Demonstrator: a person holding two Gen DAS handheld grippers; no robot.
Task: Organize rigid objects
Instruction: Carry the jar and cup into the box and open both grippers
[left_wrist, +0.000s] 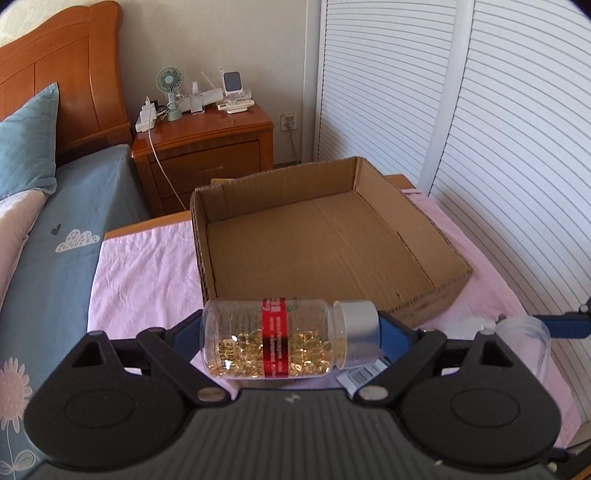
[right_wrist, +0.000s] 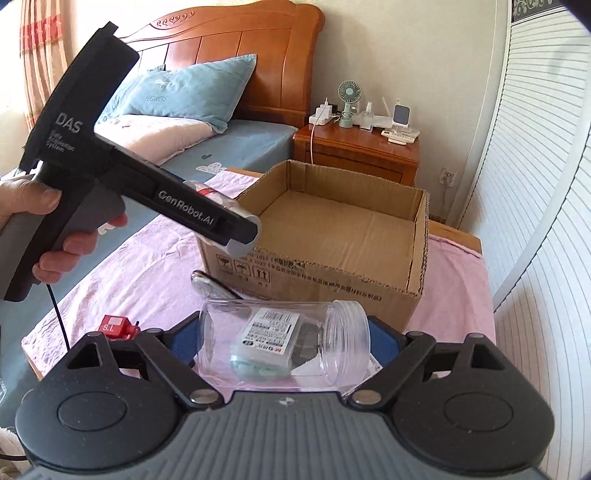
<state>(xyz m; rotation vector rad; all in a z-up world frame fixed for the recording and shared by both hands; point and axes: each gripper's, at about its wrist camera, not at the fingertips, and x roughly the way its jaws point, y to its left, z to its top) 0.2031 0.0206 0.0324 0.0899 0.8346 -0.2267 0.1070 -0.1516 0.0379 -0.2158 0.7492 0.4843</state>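
Left gripper (left_wrist: 291, 341) fingers clamp pill bottle (left_wrist: 280, 339) sideways; right gripper (right_wrist: 284, 343) fingers clamp clear jar (right_wrist: 284, 343) likewise, both raised for dropping into box (left_wrist: 436, 295).

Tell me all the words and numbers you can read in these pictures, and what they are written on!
"DAS" and "GenRobot.AI": on the left gripper.
"Data Acquisition System": small print under "DAS", partly blurred.
"FLOWERS": on the blue pillow.
"S.L": on the red block.
Pill bottle: date digits starting "231", rest too blurred.
Cardboard box: printed line and handling signs, too small.
Label seen through the clear jar: unreadable.
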